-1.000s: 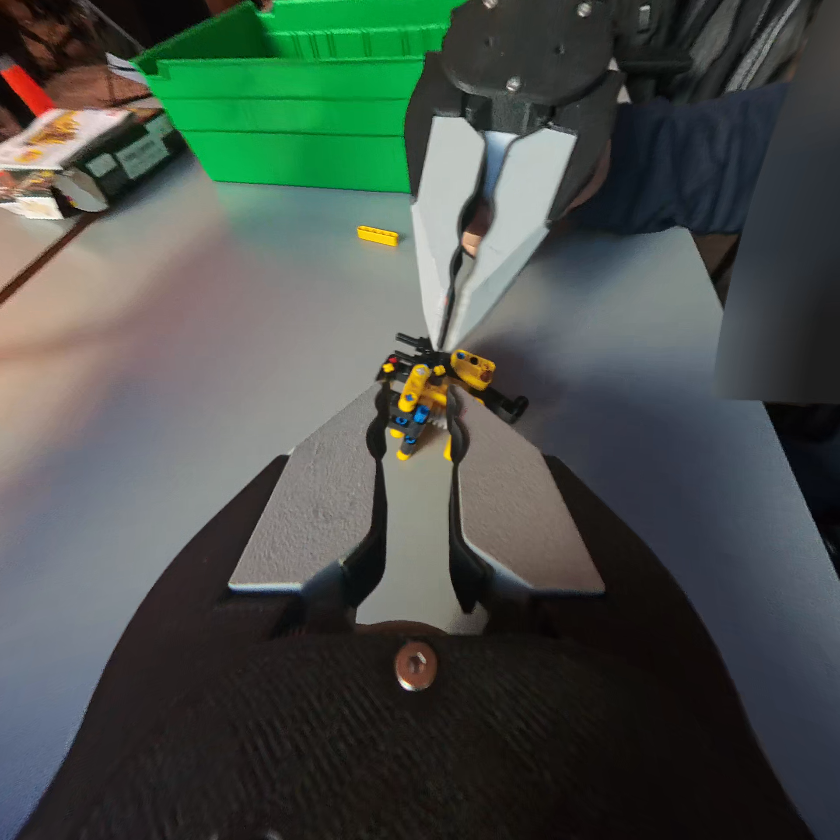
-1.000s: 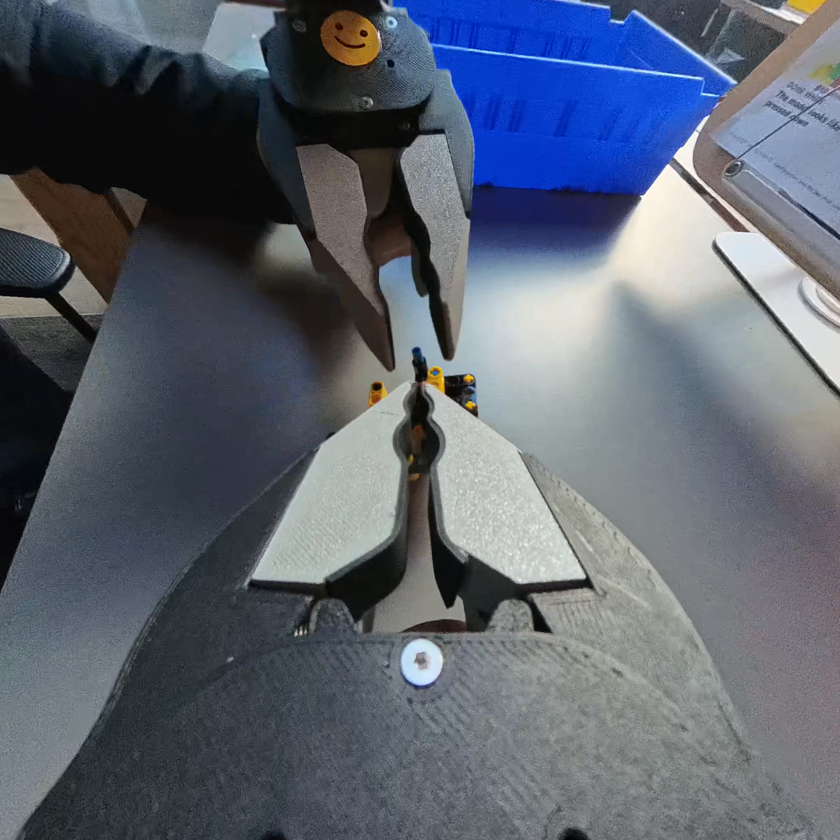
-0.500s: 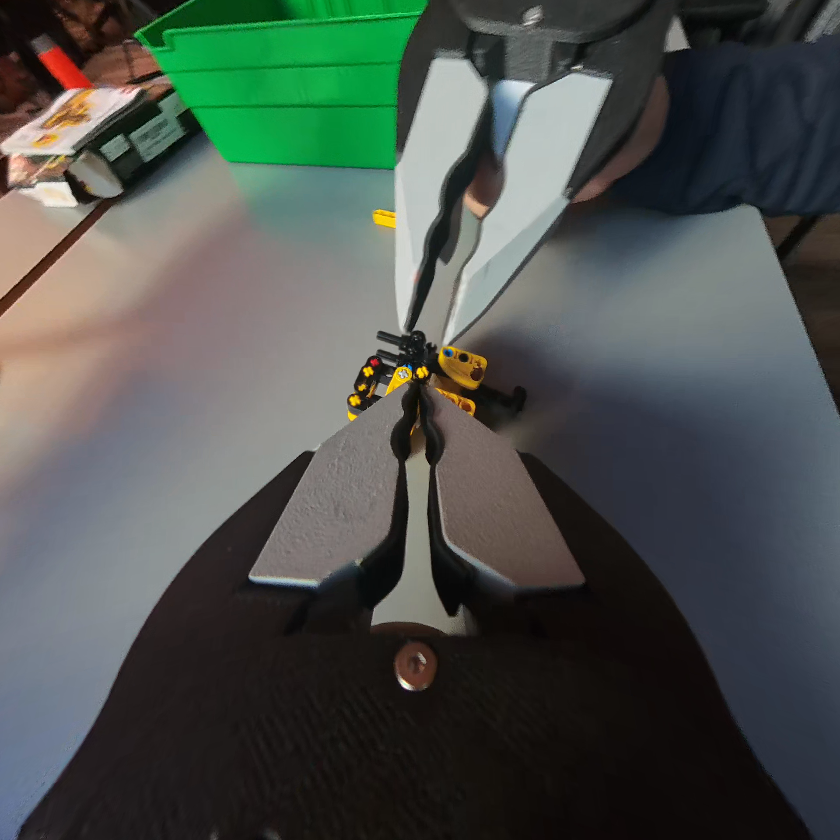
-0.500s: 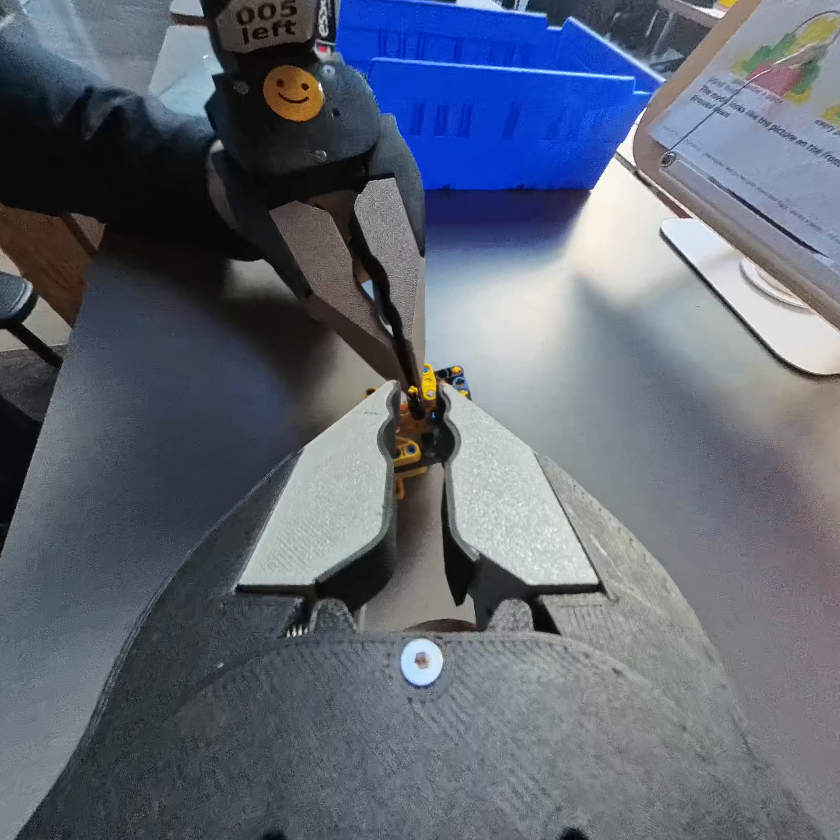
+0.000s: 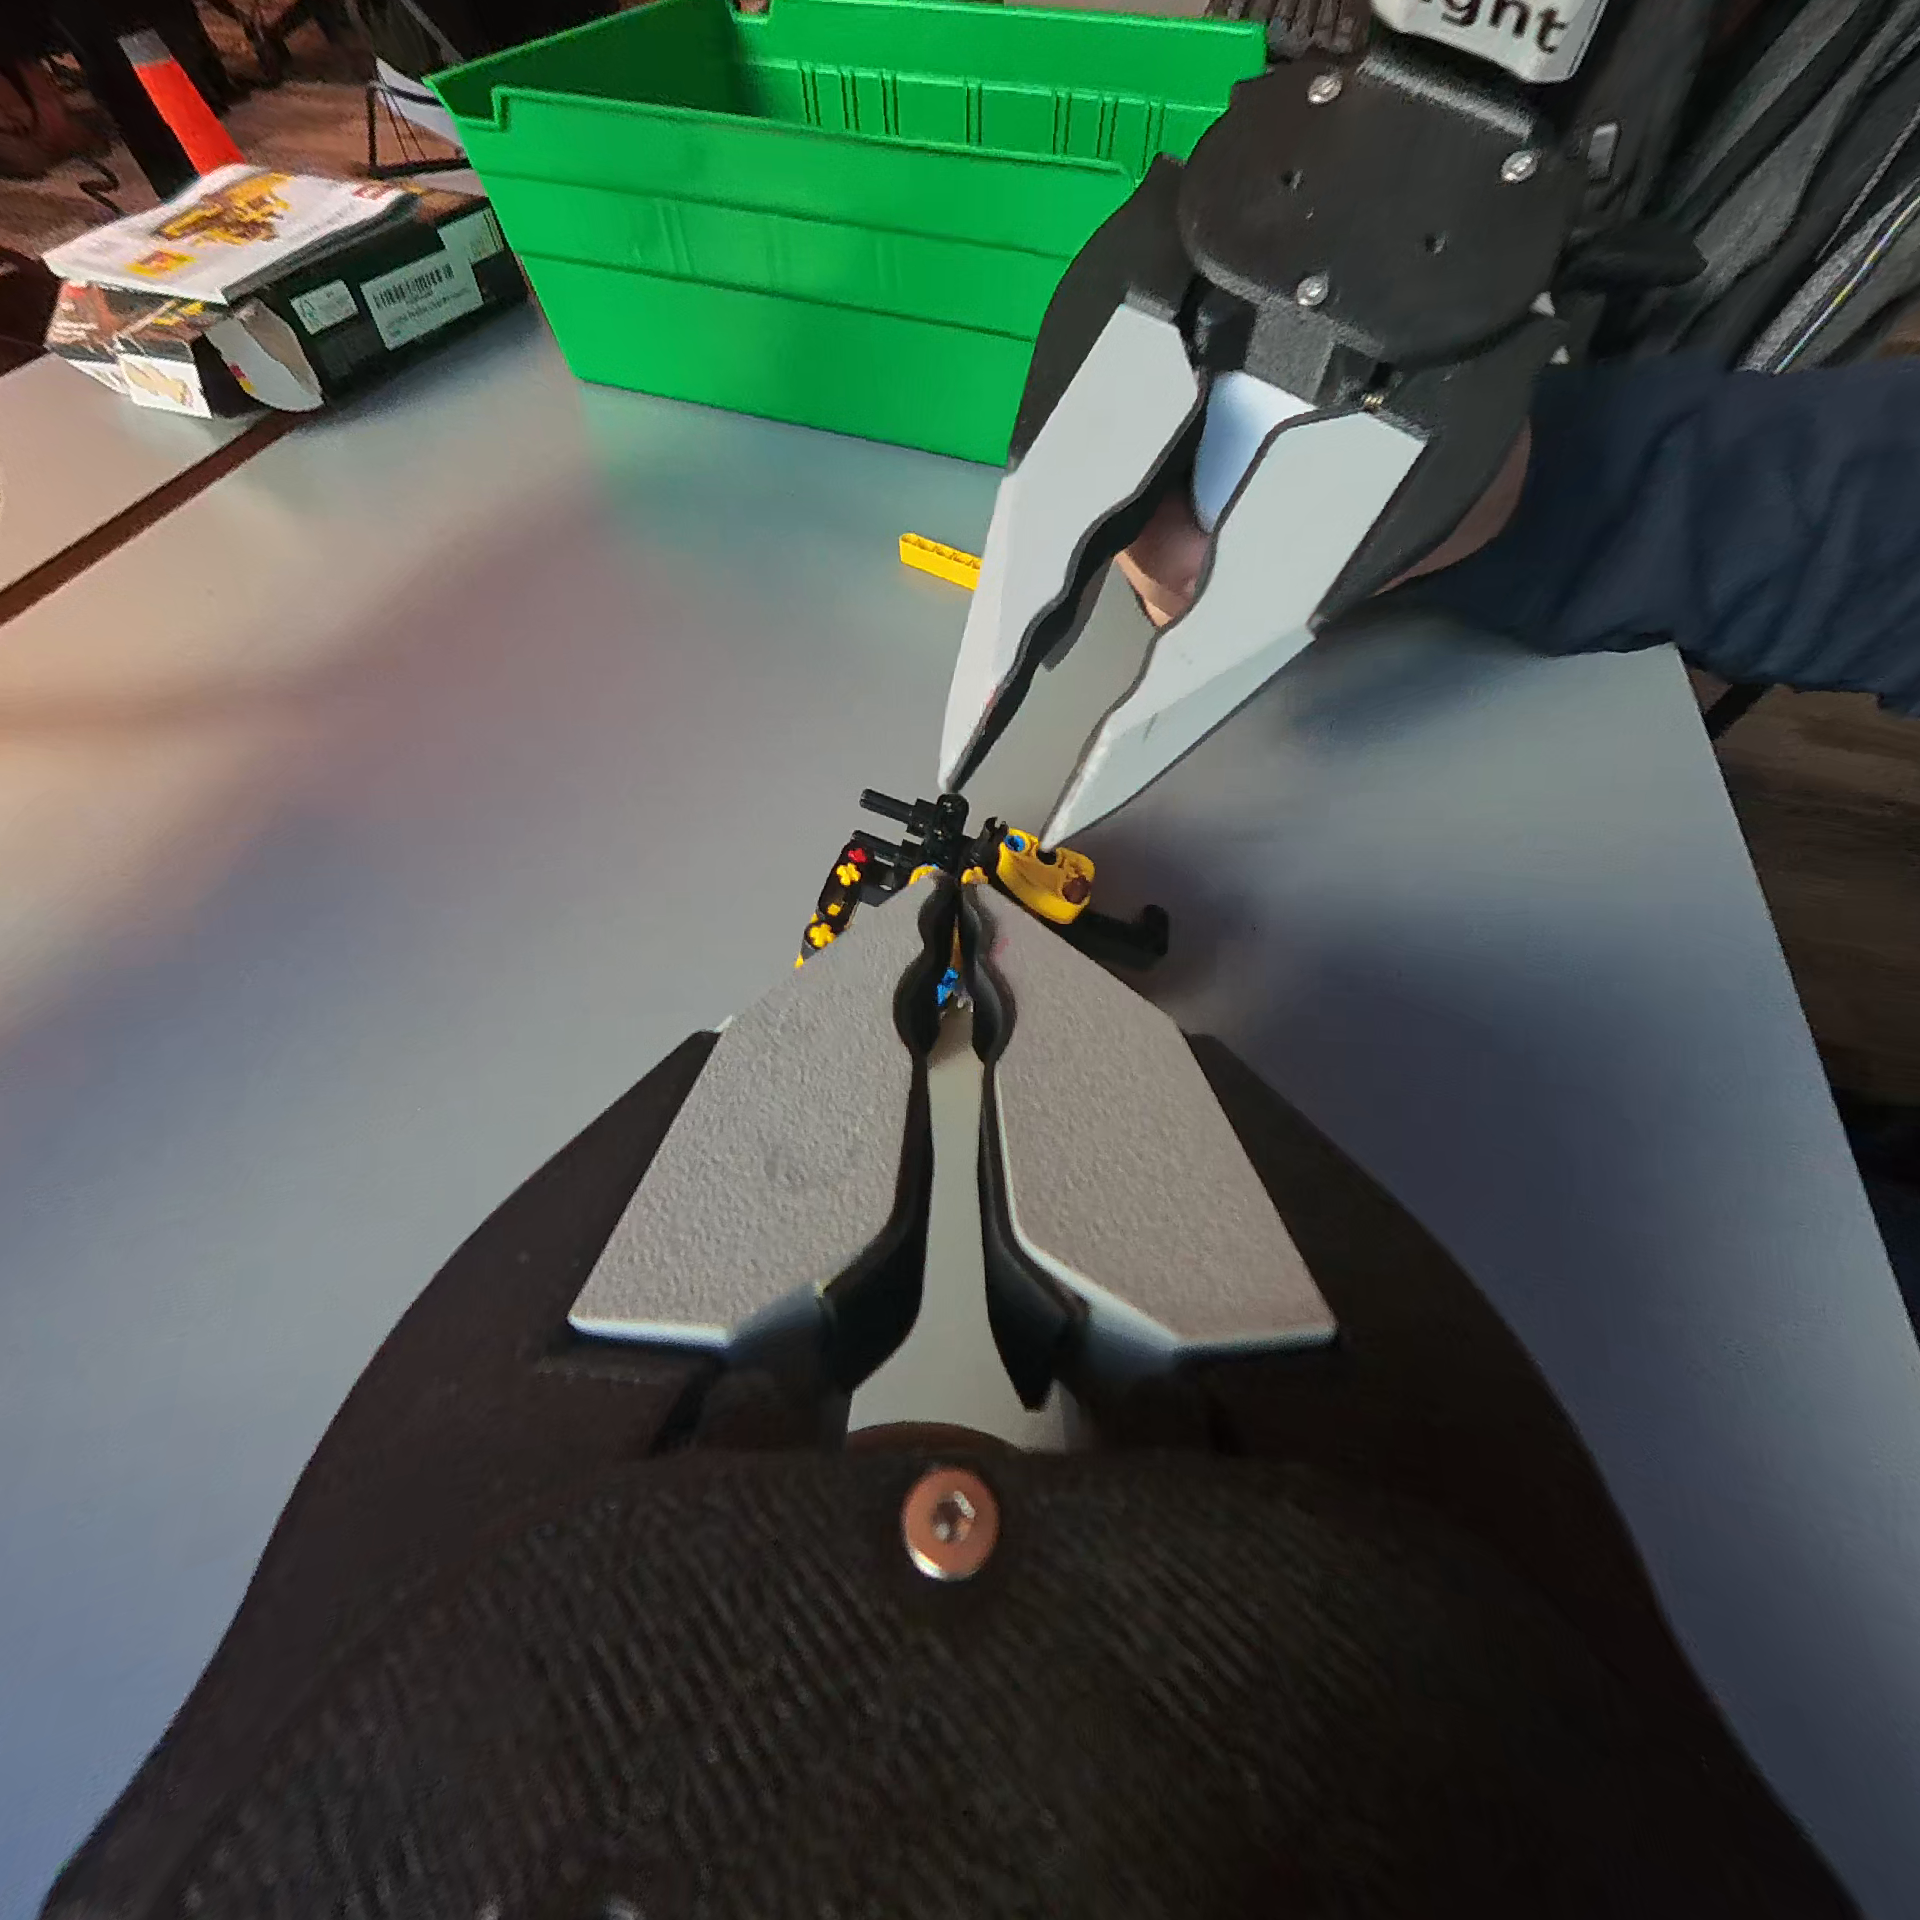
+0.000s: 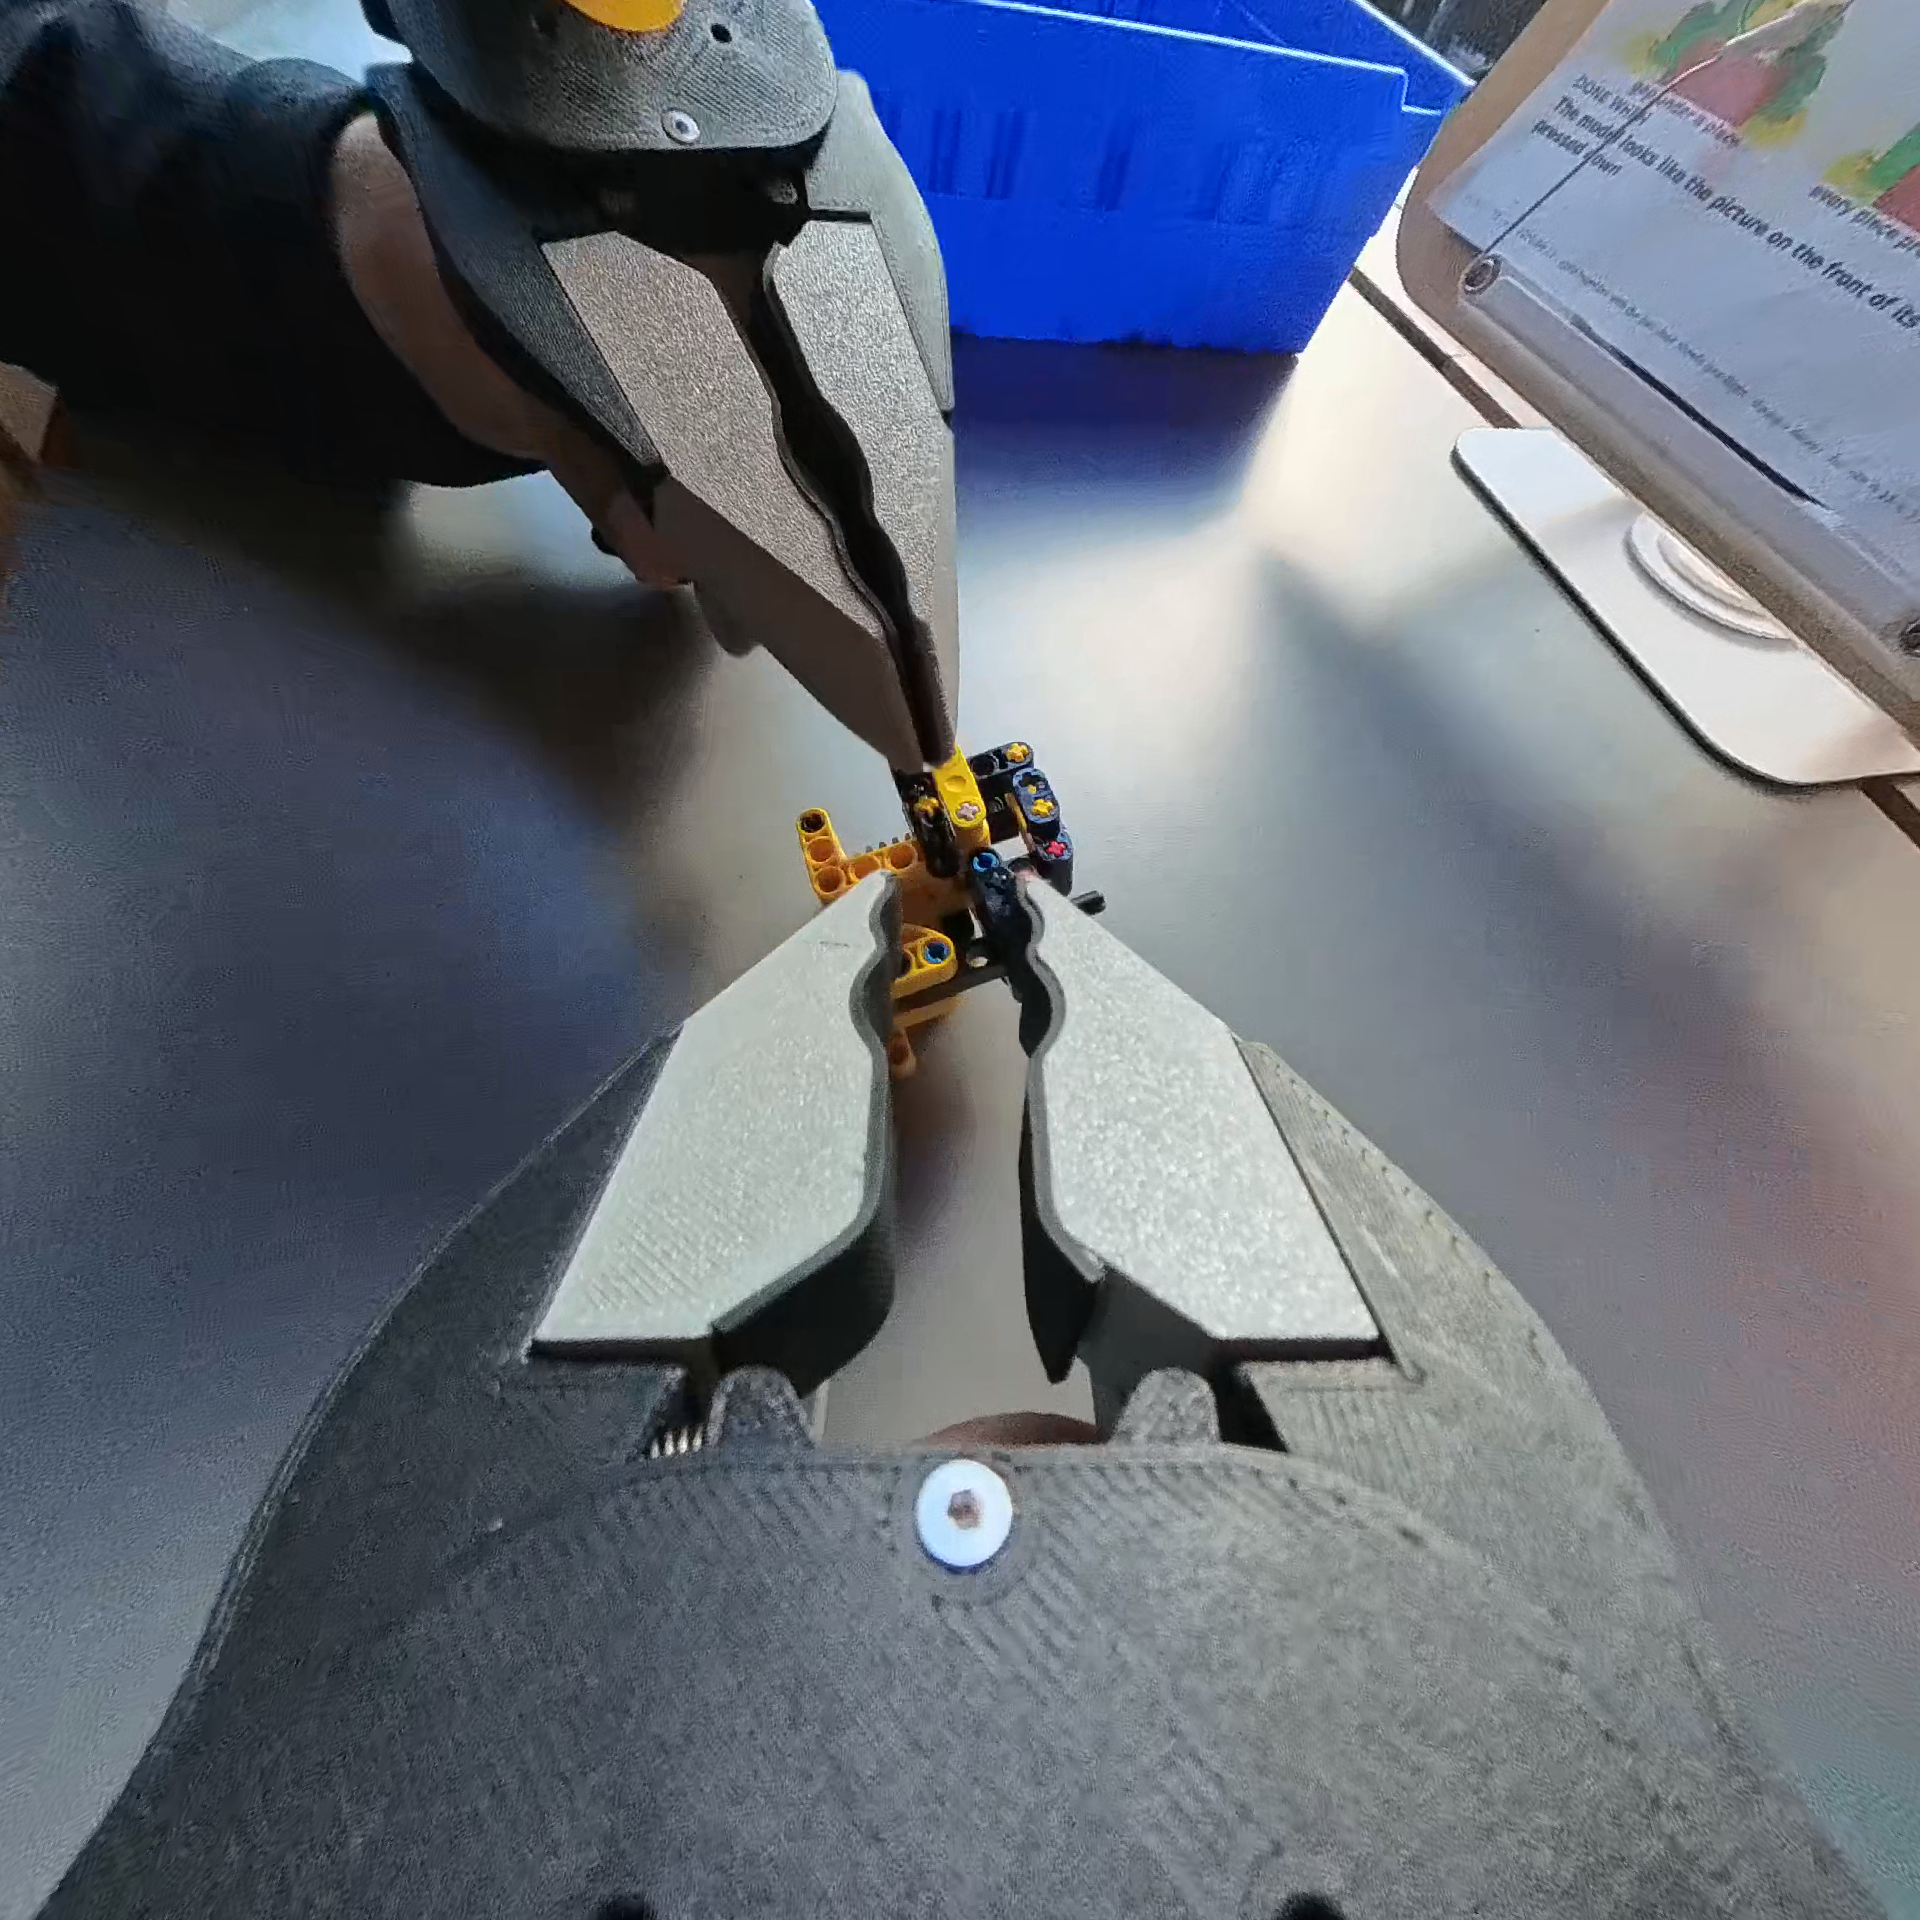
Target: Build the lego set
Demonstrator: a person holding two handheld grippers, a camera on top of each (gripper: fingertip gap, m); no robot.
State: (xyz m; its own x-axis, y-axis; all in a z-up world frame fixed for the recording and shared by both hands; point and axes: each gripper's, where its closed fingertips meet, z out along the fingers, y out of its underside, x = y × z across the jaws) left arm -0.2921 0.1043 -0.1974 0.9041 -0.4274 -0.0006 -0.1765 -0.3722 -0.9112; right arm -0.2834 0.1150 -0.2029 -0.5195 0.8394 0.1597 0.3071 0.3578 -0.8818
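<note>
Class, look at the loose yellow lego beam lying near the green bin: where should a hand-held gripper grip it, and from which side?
Take the loose yellow lego beam across its two long sides at mid-length, coming from above. It lies flat and thin on the grey table, so probably only those narrow sides offer a pinch.

Left gripper (image 5: 954, 894): black ribbed printed body, 1 silver screw at centre, 2 grey textured wedge fingers (image 5: 790, 1153) with black wavy inner edges; orange round sticker on top in right wrist view.
Right gripper (image 6: 956, 894): same build, white-headed screw, white label on top in left wrist view.
Sleeves (image 5: 1725, 520): dark navy.
</note>
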